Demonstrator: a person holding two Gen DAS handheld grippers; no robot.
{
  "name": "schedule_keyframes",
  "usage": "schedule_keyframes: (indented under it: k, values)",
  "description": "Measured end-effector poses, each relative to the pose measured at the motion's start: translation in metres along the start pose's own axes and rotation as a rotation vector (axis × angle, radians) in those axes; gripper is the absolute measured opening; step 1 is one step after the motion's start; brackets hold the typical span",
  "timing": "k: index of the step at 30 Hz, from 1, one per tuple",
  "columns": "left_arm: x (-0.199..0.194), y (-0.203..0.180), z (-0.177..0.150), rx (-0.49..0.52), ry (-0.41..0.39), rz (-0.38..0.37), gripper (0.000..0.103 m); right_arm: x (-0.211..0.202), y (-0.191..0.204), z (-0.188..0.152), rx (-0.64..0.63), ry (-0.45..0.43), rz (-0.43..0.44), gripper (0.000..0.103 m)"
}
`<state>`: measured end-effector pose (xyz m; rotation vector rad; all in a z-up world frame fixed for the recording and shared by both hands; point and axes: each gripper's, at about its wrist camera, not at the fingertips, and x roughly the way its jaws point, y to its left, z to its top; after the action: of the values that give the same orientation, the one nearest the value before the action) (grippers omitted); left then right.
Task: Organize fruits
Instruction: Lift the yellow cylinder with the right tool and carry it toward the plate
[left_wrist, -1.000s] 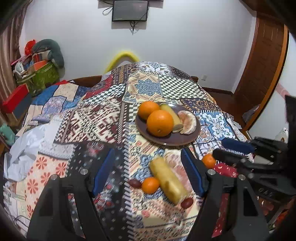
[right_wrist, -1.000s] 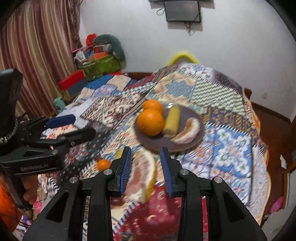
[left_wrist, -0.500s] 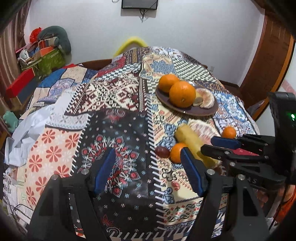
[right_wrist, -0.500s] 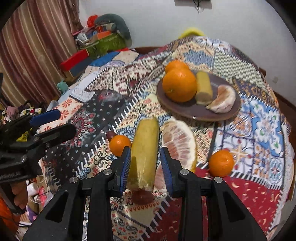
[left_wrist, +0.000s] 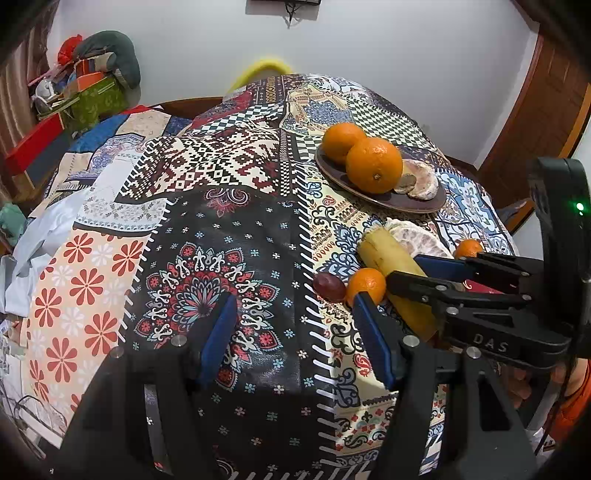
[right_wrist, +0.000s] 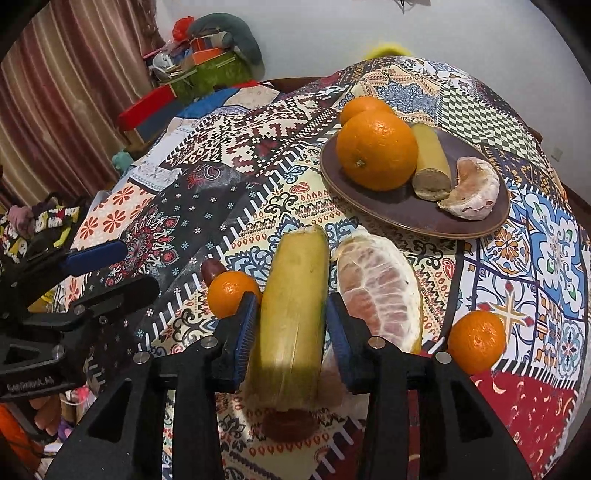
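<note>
A yellow banana piece lies on the patterned cloth between the jaws of my right gripper. The jaws are opening and a thin gap shows at each pad. Beside it lie a peeled citrus half, a small mandarin on the left and another mandarin on the right. Dark red fruits rest near the banana piece. My left gripper hovers over a dark patch of cloth, its jaws closing on nothing. The brown plate holds two oranges, a banana piece and a peeled segment.
The cloth-covered round table drops off at its near edge. Boxes and bags are piled at the back left by a curtain. A wooden door stands at the right. A hand holds the right gripper.
Both grippers have sunk toward the table. The right one came down around the banana piece and its jaws widened. The left one swung left over the dark patch and its jaws narrowed.
</note>
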<state>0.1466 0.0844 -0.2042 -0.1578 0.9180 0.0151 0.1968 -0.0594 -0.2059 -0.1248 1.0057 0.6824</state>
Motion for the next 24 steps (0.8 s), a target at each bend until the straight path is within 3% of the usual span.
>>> schedule_keyframes:
  k: [11,24]
  values:
    - [-0.009,-0.004,-0.002,0.016,-0.007,0.019,0.065,-0.004,0.006,0.002,-0.038,-0.004,-0.008,0.036]
    - [-0.012,-0.024,0.005,0.047,-0.017,0.006,0.065,-0.057,-0.018,0.008,0.042,-0.133,-0.002,0.034]
